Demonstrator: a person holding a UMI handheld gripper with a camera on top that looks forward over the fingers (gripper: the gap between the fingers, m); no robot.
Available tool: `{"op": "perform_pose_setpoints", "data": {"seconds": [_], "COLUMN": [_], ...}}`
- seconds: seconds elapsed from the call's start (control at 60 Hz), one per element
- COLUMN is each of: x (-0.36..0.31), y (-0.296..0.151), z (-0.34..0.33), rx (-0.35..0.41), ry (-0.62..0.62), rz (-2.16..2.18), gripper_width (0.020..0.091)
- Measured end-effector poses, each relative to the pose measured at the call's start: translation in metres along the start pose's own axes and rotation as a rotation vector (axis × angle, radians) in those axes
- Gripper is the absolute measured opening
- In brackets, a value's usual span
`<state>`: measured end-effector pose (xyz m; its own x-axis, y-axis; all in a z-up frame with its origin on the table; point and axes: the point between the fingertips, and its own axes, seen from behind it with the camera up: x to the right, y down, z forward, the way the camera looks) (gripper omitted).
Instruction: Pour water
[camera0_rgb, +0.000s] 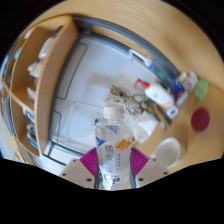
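You see magenta pads (137, 160) on your gripper, a white bottle (110, 163) with an orange-marked label, a red bowl (200, 119), a white bowl (166, 151), and a pale wooden shelf (55, 62).

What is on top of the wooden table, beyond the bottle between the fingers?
On the table lie crumpled wrappers, a white bowl and a red lid. The bottle, held by the gripper, covers what is directly under it.

A wooden counter (185, 140) carries clutter: a red lid (201, 119) near a green cup (202, 89), with crumpled paper (125, 100) farther along. A shelf (45, 75) stands well apart from the counter.
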<state>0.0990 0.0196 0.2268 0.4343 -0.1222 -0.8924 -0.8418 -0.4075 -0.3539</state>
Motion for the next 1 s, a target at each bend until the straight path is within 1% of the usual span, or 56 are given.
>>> {"op": "perform_pose_setpoints", "data": {"seconds": [0.033, 0.05, 0.067, 0.183, 0.2, 0.233, 0.333, 0.35, 0.533, 0.733, 0.833, 0.9, 0.917, 0.95, 0.983, 1.0], "x": [0.005, 0.013, 0.017, 0.054, 0.06, 0.073, 0.107, 0.114, 0.162, 0.185, 0.195, 0.209, 0.213, 0.207, 0.21, 0.208], "y": [-0.014, -0.021, -0.03, -0.081, -0.088, -0.1, -0.125, -0.127, -0.138, -0.145, -0.149, -0.143, -0.141, -0.143, -0.14, -0.141], "z": [-0.006, -0.004, -0.007, -0.029, -0.031, -0.035, -0.036, -0.035, -0.019, -0.008, -0.005, -0.002, -0.001, -0.003, -0.004, -0.004], "rx": [0.022, 0.059, 0.078, 0.141, 0.152, 0.188, 0.21, 0.22, 0.213, 0.233, 0.236, 0.214, 0.209, 0.242, 0.237, 0.247], "ry": [0.03, 0.039, 0.07, 0.265, 0.289, 0.324, 0.423, 0.427, 0.472, 0.508, 0.526, 0.531, 0.533, 0.515, 0.514, 0.508], "rz": [-0.123, -0.179, -0.236, -0.588, -0.627, -0.697, -0.81, -0.82, -0.857, -0.944, -0.978, -0.975, -0.975, -0.98, -0.971, -0.971], "gripper_width": [0.0413, 0.0412, 0.0412, 0.0411, 0.0433, 0.0436, 0.0434, 0.0435, 0.0433, 0.0434, 0.0453, 0.0454, 0.0466, 0.0472, 0.0482, 0.0488]}}
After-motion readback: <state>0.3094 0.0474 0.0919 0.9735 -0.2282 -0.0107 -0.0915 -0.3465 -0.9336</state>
